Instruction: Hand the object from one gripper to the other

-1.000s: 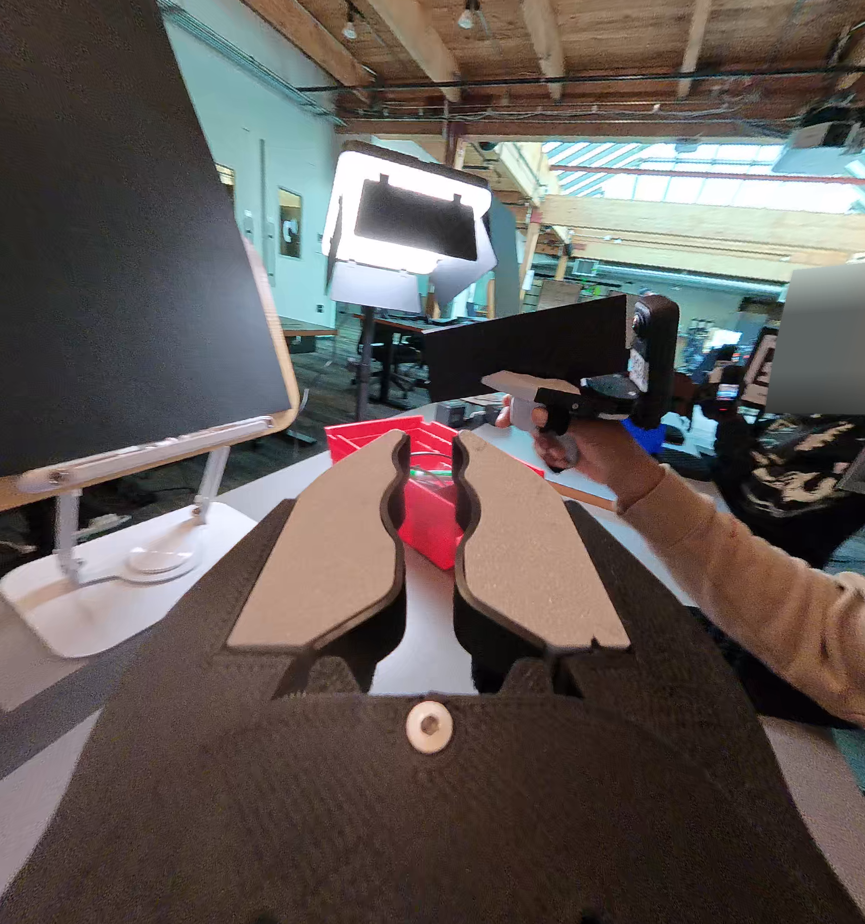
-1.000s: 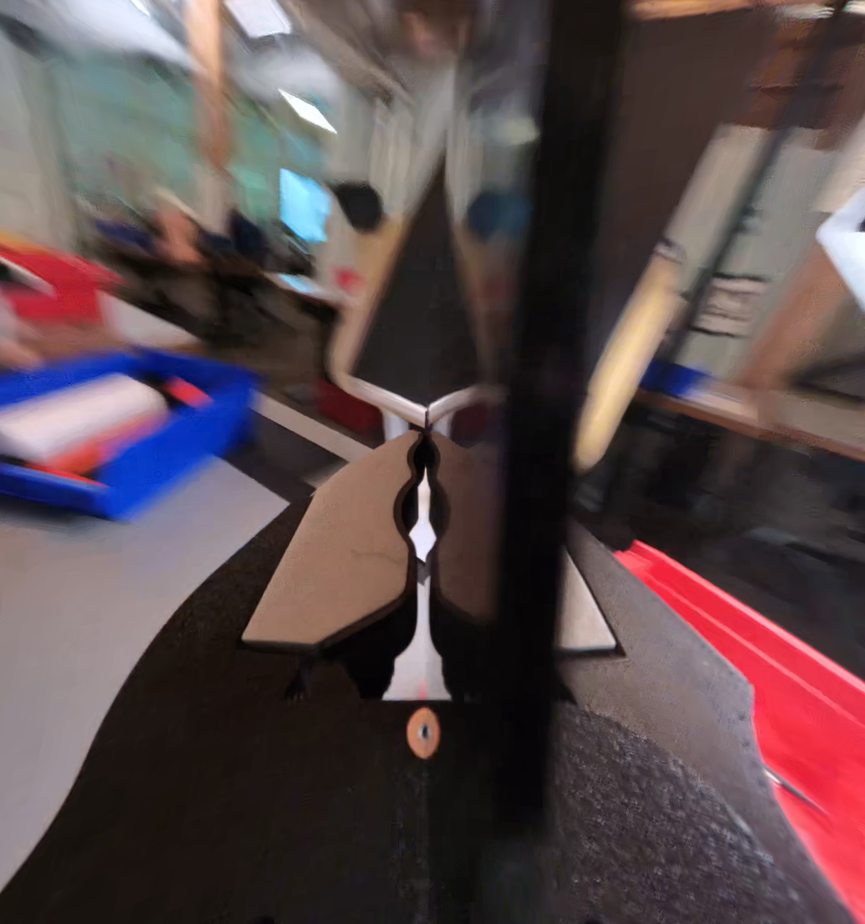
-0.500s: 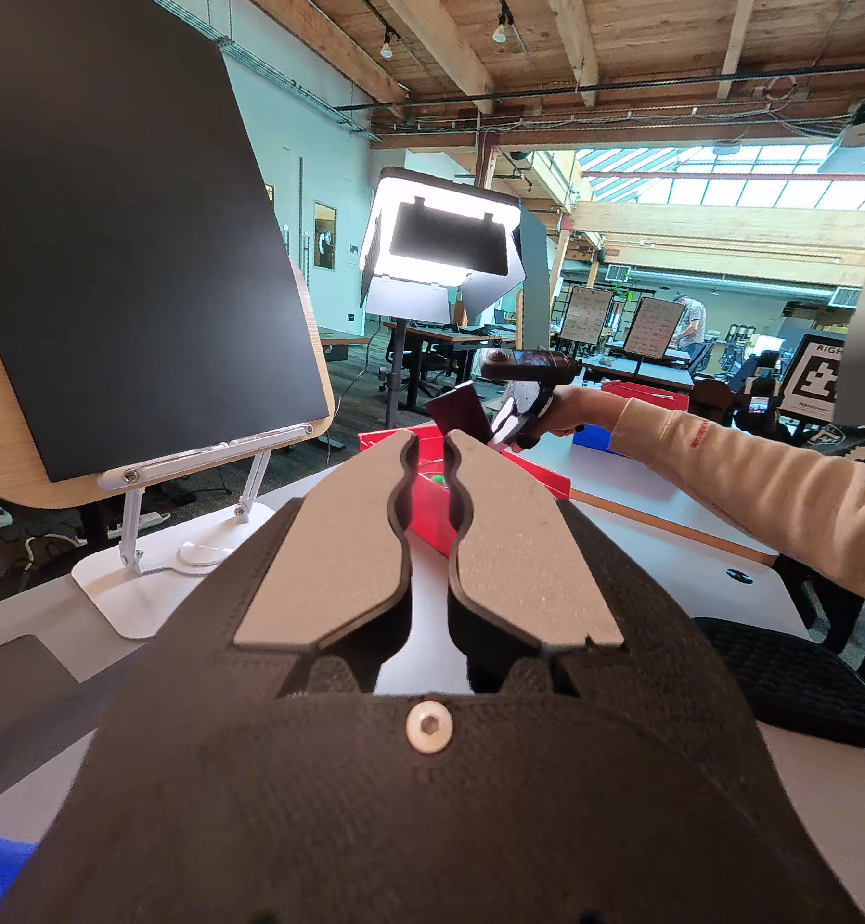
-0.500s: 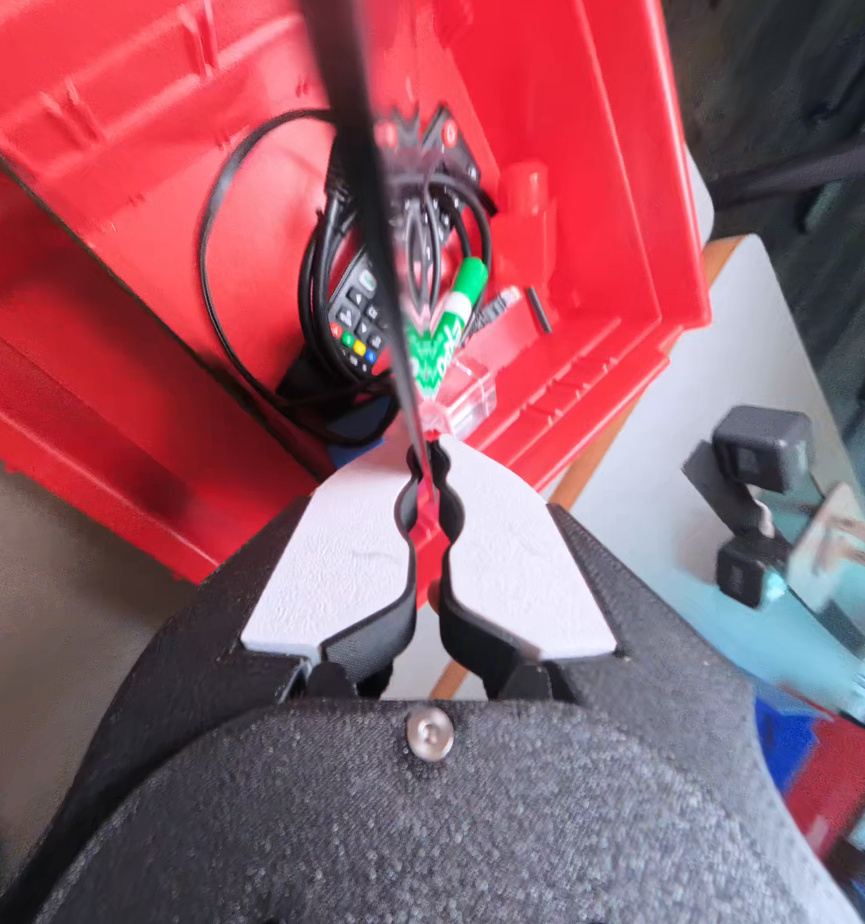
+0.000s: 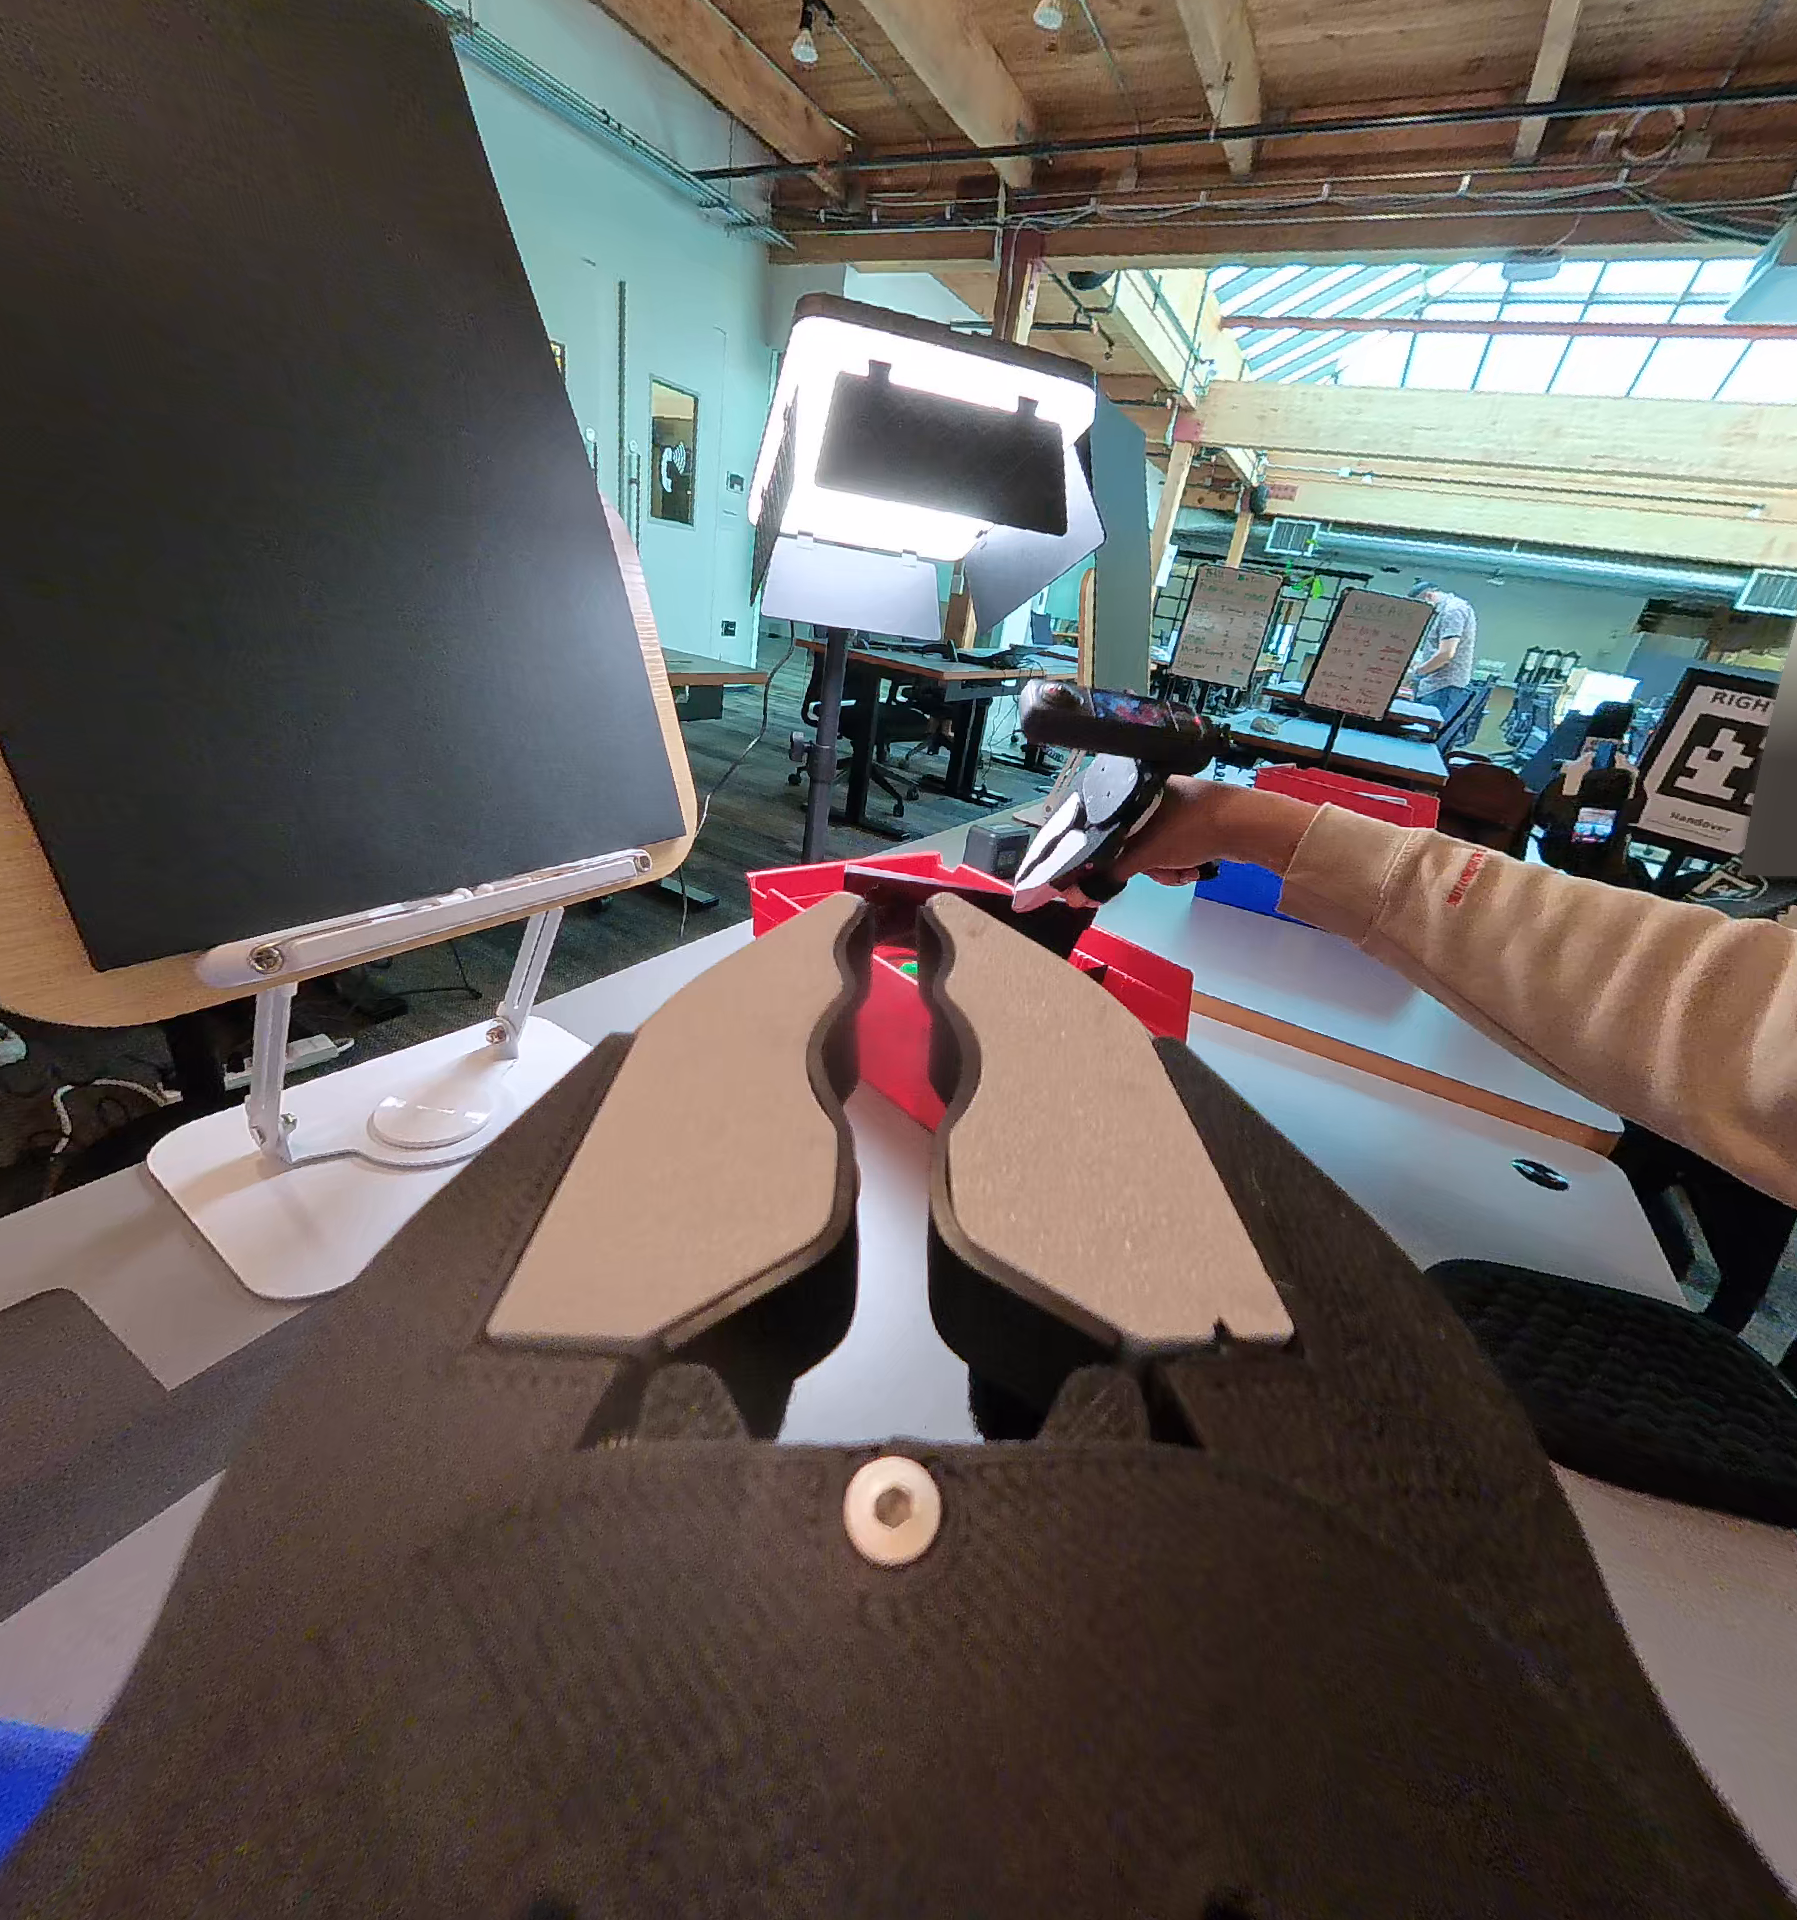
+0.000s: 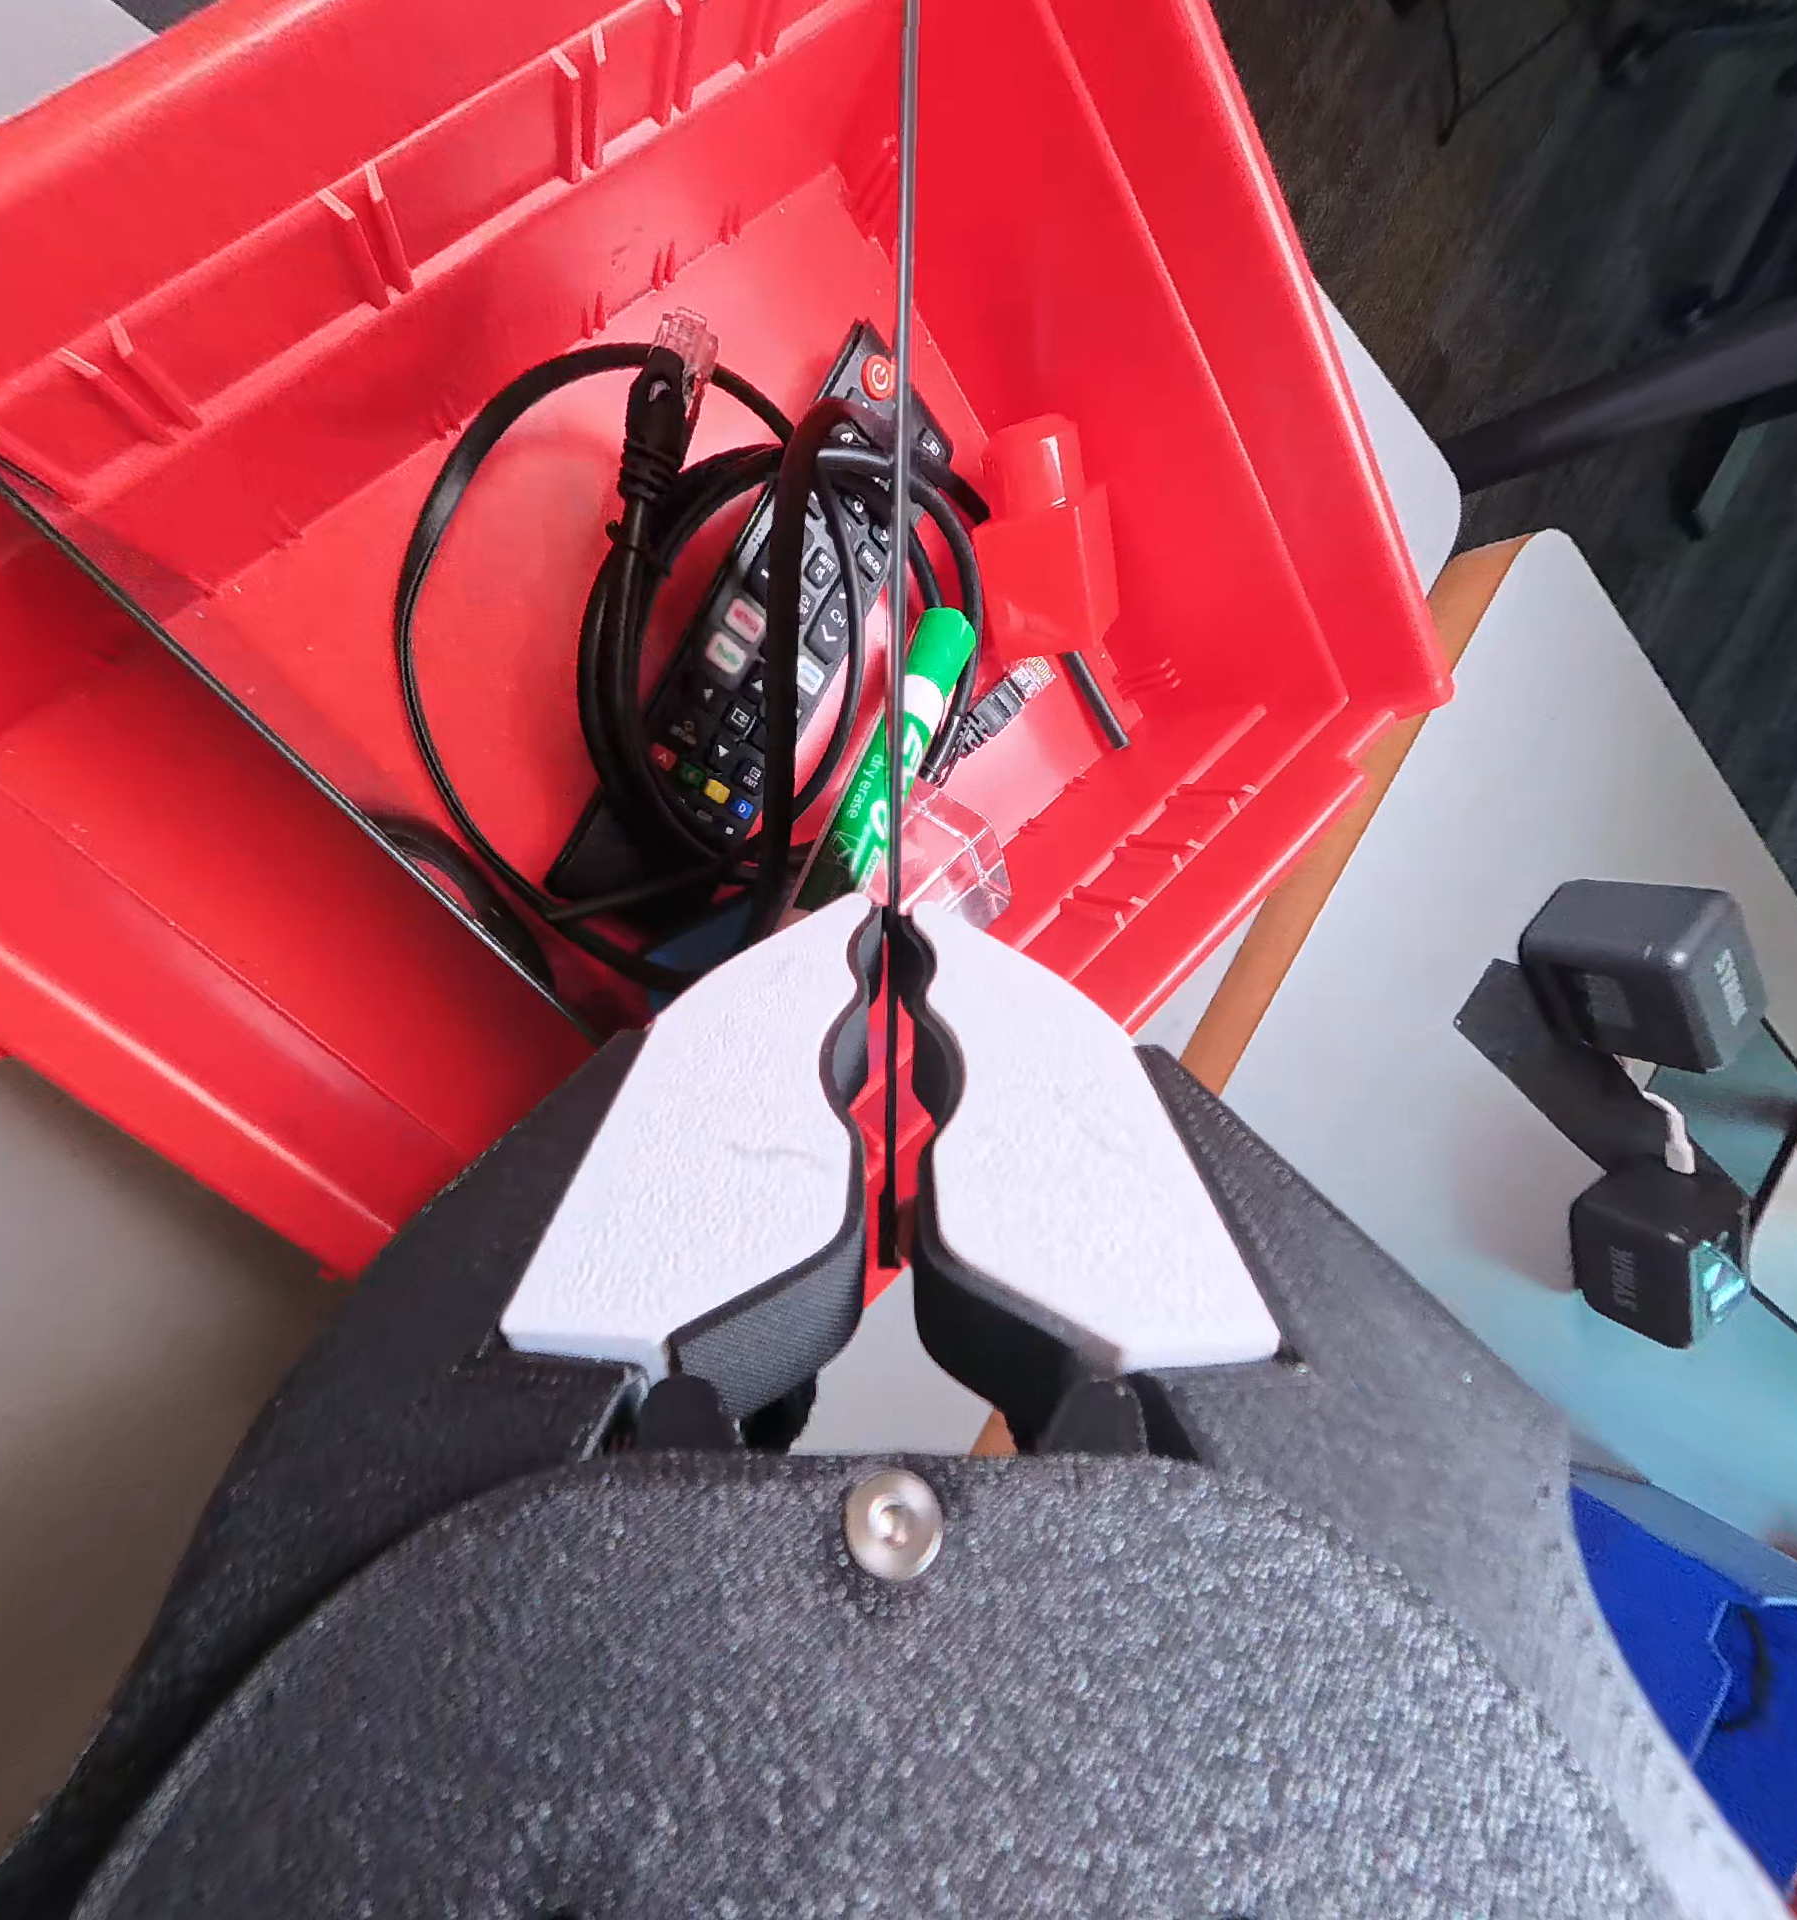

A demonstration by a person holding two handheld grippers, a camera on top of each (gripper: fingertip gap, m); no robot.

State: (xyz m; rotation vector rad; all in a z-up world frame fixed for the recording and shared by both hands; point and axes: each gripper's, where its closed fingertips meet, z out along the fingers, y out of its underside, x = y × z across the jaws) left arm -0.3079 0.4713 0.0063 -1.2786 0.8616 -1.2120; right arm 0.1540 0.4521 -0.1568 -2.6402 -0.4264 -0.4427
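- The object was a thin, flat, dark sheet (image 6: pixel 900 436), seen edge-on in the right wrist view as a black line that ran from between the fingers up over the bin. In the left wrist view it showed as a dark flat panel lying low over the bin's near rim.
- The right gripper (image 6: pixel 892 920) had its pale fingers (image 6: pixel 728 1132) pressed together on the lower edge of that sheet. Holding it by the edge probably suited a thing too thin to take by its faces.
- That gripper pointed steeply down over the red bin (image 6: pixel 1320 499), so the sheet hung above the contents, and I judged it was about to be lowered in.
- Inside the bin lay a remote control (image 6: pixel 769 644), a coiled black cable (image 6: pixel 655 436), a green marker (image 6: pixel 915 707) and a small clear plastic piece (image 6: pixel 961 862), crowded toward one corner.
- The left gripper (image 5: pixel 889 914) held nothing; its fingers stood a little apart, with the bin showing through the gap. It sat well back from the sheet, aimed toward the bin.
- From there the person's sleeved arm (image 5: pixel 1600 987) reached in from the right to hold the other gripper over the bin.
- To the left stood a large dark board (image 5: pixel 250 468) on a white stand, and behind it a lit studio lamp (image 5: pixel 925 468), presumably to light the table (image 5: pixel 1372 1143).
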